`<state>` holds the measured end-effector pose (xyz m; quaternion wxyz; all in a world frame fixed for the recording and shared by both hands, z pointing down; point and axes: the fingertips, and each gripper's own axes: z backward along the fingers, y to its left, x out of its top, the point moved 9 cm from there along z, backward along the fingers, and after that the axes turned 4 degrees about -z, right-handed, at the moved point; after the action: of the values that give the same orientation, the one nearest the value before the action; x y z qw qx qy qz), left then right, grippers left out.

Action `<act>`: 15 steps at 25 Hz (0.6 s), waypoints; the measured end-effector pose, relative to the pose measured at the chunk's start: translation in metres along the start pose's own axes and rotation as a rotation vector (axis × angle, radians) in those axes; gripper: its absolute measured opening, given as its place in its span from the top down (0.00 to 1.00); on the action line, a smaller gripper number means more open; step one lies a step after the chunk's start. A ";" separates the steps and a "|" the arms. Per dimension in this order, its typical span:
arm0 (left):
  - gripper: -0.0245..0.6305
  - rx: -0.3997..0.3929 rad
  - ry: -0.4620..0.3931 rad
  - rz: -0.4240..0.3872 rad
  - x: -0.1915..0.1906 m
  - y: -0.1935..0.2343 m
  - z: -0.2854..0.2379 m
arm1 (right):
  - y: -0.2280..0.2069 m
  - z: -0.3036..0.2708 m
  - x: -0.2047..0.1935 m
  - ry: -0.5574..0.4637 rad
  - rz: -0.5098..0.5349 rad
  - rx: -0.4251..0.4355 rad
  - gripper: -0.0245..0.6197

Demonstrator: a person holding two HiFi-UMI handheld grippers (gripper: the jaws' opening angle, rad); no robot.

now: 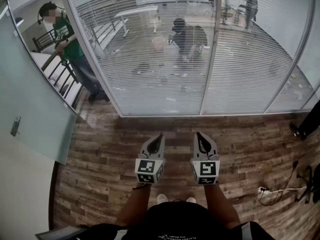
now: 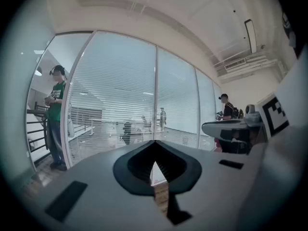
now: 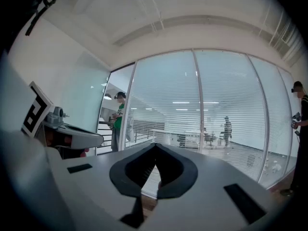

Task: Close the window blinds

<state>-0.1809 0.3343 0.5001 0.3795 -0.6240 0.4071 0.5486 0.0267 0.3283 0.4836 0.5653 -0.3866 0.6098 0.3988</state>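
The left claw [image 1: 159, 136] and the right claw [image 1: 199, 135] each had a light grey, pointed shell with a black ribbed lining inside. At the back of each sat a cube [image 1: 149, 170] with black-and-white square markers. The person wore a black top [image 1: 175, 223] with small white print, and white shoes [image 1: 162, 199].

The blinds [image 1: 240, 69] are white, finely striped — the floor [image 1: 250, 144] brown wood-grain.

Blinds [image 1: 150, 59]: lowered, far side
Left gripper [image 1: 159, 137]: over wooden floor [image 1: 250, 149], jaws together
Right gripper [image 1: 199, 136]: just right of it
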 end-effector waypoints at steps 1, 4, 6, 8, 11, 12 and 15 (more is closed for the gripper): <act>0.96 -0.001 -0.001 -0.001 0.000 0.000 0.000 | 0.000 -0.001 -0.002 0.001 -0.002 -0.001 0.96; 0.96 -0.001 -0.002 -0.002 -0.002 0.001 -0.002 | -0.001 -0.002 -0.003 -0.003 -0.002 -0.003 0.96; 0.96 0.001 -0.002 0.000 -0.003 0.001 -0.002 | -0.001 -0.002 -0.002 -0.008 0.000 -0.002 0.96; 0.96 0.003 -0.002 0.001 -0.003 0.001 -0.001 | -0.001 -0.001 -0.001 -0.014 -0.003 -0.002 0.96; 0.96 0.009 0.000 -0.005 -0.004 0.000 -0.001 | -0.002 0.001 -0.001 -0.025 -0.016 0.000 0.96; 0.96 0.011 0.002 -0.007 -0.005 0.000 -0.001 | -0.003 0.001 -0.001 -0.024 -0.015 -0.002 0.96; 0.96 0.012 0.002 -0.003 -0.006 0.002 0.002 | -0.002 0.002 -0.001 -0.017 -0.010 -0.011 0.96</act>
<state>-0.1839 0.3360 0.5060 0.3838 -0.6229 0.4098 0.5448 0.0290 0.3294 0.4845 0.5701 -0.3893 0.6010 0.4027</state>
